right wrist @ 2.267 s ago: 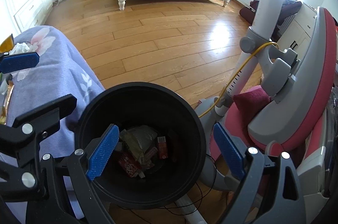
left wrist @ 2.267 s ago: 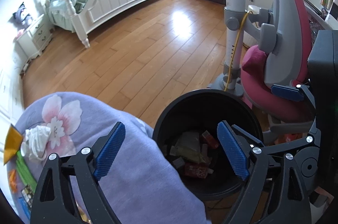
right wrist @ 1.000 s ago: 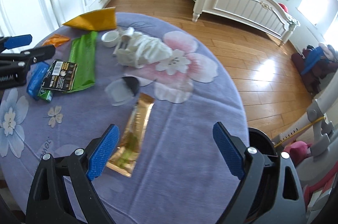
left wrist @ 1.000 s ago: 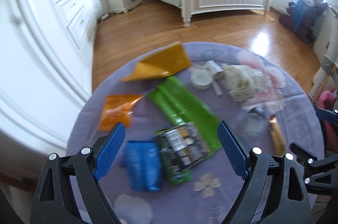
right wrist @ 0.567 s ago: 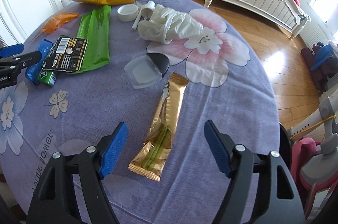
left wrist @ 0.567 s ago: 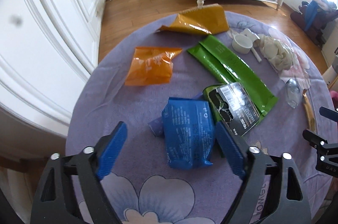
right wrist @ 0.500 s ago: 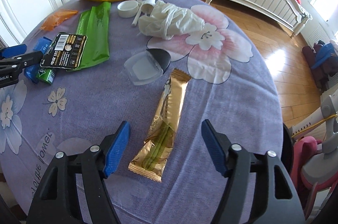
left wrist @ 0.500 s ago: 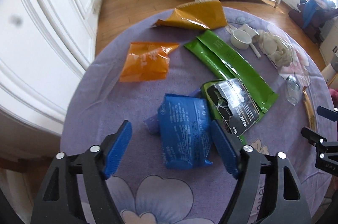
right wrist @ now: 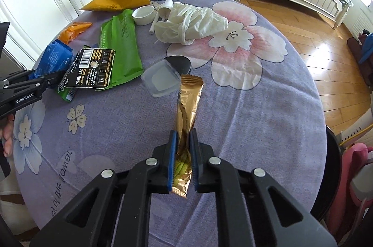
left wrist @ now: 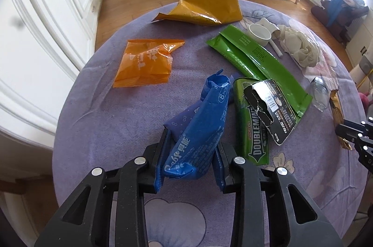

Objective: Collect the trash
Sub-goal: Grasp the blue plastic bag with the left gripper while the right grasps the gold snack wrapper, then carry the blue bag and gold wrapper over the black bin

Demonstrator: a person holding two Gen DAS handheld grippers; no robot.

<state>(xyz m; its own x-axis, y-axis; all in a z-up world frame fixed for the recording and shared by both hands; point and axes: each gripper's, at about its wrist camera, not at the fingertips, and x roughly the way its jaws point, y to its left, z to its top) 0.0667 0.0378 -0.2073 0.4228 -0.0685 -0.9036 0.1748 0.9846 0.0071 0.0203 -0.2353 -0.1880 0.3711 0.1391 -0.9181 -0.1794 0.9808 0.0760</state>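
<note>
My left gripper (left wrist: 191,153) is shut on a blue wipes packet (left wrist: 200,130), which bulges up between the pads on the purple floral tablecloth (left wrist: 116,121). My right gripper (right wrist: 181,151) is shut on the near end of a long gold wrapper (right wrist: 187,104) that lies on the cloth. The blue packet also shows in the right wrist view (right wrist: 54,57), with the left gripper (right wrist: 30,83) on it. The gold wrapper's end and the right gripper's tip (left wrist: 349,132) show at the right edge of the left wrist view.
Other trash on the table: an orange bag (left wrist: 144,65), a yellow pouch (left wrist: 207,6), a long green pouch (left wrist: 258,60), a Doublemint pack (left wrist: 249,128), a black battery card (right wrist: 93,68), a white cup (right wrist: 143,15), crumpled white plastic (right wrist: 191,23), a clear lid (right wrist: 162,79). The black bin's rim (right wrist: 335,167) lies right.
Both grippers have moved down onto the table and closed: the left on the blue packet, squeezing it upward, the right on the gold wrapper's near end.
</note>
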